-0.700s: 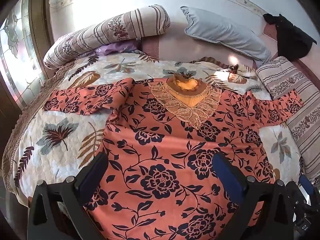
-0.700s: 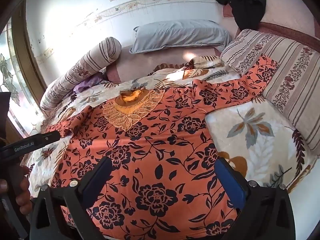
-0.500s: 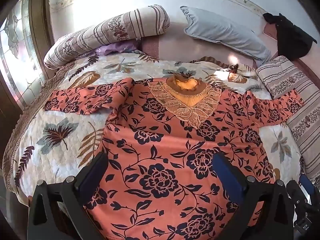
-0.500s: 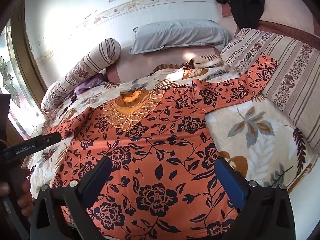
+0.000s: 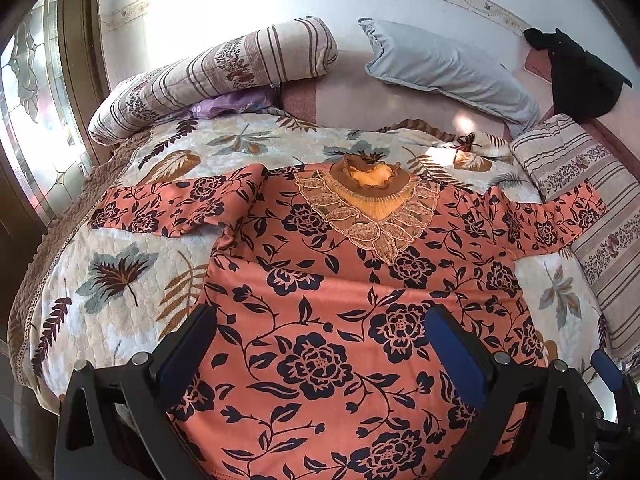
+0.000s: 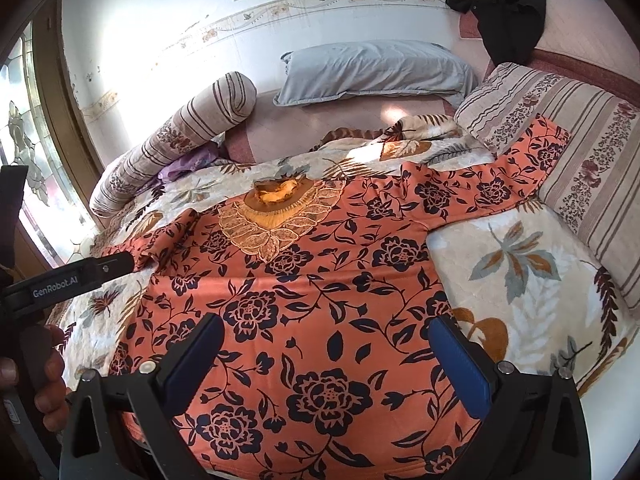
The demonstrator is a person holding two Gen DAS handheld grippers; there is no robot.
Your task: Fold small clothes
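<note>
An orange top with dark flowers lies spread flat on the bed, lace collar away from me, both sleeves stretched sideways. The left sleeve is partly bunched; the right sleeve runs up against a striped cushion. My left gripper hovers open over the lower left half of the top, nothing between its fingers. My right gripper hovers open over the lower right half, also empty. The left gripper's body and a hand show at the right wrist view's left edge.
A leaf-print quilt covers the bed. A striped bolster and a grey pillow lie along the far wall. A striped cushion borders the right side, a black garment beyond it. A window is at left.
Both views have shifted only slightly; the top and both open grippers stay much as they were.
</note>
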